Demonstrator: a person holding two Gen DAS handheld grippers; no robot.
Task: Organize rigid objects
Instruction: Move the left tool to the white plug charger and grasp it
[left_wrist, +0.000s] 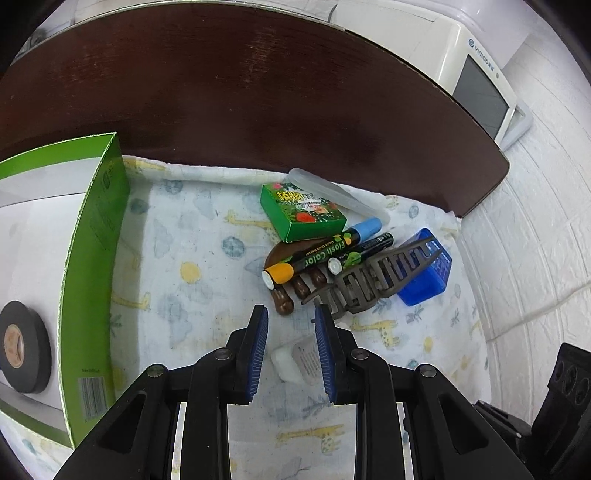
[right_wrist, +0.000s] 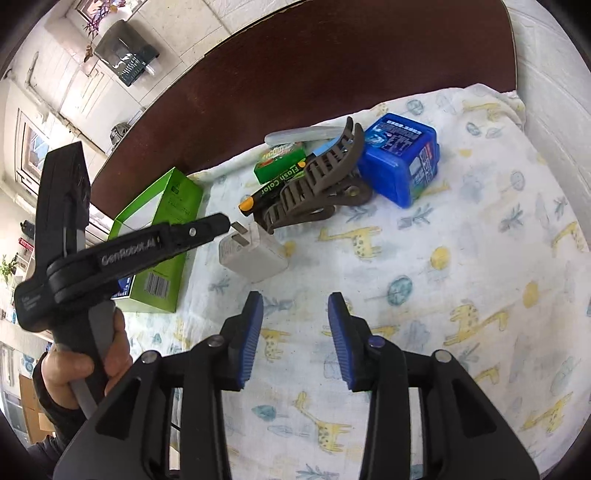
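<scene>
Much bare cloth (right_wrist: 424, 266) beside clutter (right_wrist: 317, 177)

Two Flash Color markers (left_wrist: 314, 254). One small green box (left_wrist: 301, 212). One blue tub (right_wrist: 402, 158). One grey claw clip (left_wrist: 369, 277). One brown clip (left_wrist: 291, 291). One white charger (right_wrist: 255, 254). One clear tube (left_wrist: 332, 190). One tape roll (left_wrist: 22, 339). One big green carton (left_wrist: 96, 266).

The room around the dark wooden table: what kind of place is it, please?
Probably a home room. The dark wooden table carries a giraffe-print cotton cloth, a potted plant stands by white panelled doors, and a cream appliance stands behind.
</scene>
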